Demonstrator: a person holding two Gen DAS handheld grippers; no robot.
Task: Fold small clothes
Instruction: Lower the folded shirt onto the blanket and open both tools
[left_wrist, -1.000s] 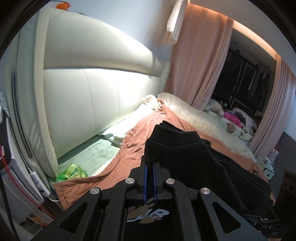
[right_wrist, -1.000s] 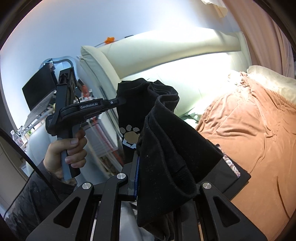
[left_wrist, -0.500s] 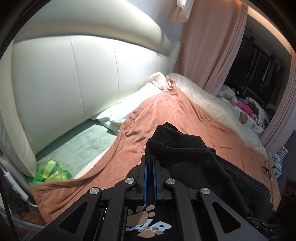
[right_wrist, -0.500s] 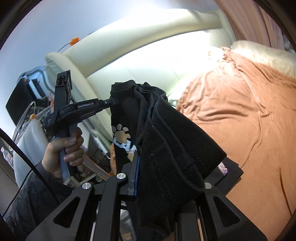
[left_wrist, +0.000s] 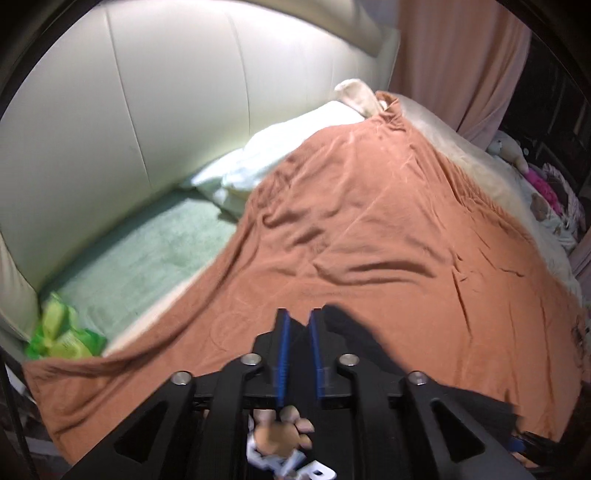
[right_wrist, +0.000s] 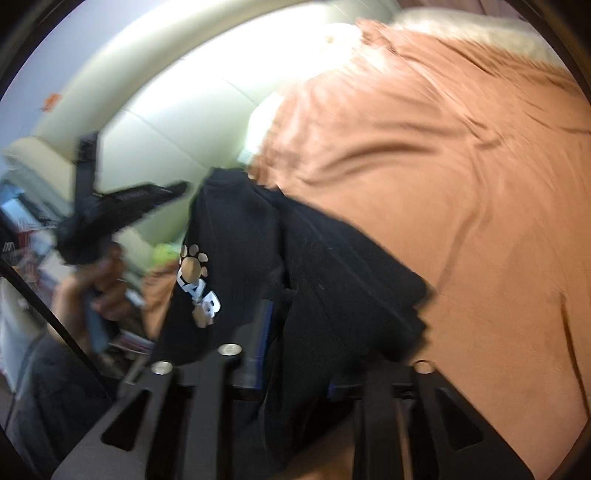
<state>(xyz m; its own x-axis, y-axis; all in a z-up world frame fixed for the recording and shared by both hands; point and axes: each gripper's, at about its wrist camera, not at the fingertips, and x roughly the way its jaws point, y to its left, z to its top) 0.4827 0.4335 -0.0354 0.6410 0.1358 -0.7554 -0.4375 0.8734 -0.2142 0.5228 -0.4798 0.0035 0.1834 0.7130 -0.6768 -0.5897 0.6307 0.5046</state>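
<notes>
A small black garment (right_wrist: 332, 280) with a paw-print logo (right_wrist: 192, 267) hangs over the orange blanket (right_wrist: 461, 166). In the left wrist view my left gripper (left_wrist: 298, 325) has its blue pads slightly apart, and the garment (left_wrist: 354, 332) has slipped down beside and below them; the logo (left_wrist: 284, 439) shows under the fingers. In the right wrist view my right gripper (right_wrist: 295, 325) has its jaws spread wide with the black cloth draped between and over them. The left gripper (right_wrist: 147, 195) shows there too, blurred, just left of the garment's top corner.
The orange blanket (left_wrist: 369, 240) covers most of the bed. A cream padded headboard (left_wrist: 147, 92) stands behind. A white pillow (left_wrist: 277, 155), a green sheet (left_wrist: 140, 258) and a green packet (left_wrist: 59, 332) lie at the left. Soft toys (left_wrist: 535, 177) lie at the far right.
Both grippers dropped toward the bed with the garment. The left pads have parted and the cloth slid out of them. The right jaws have opened wide. The frames are motion-blurred.
</notes>
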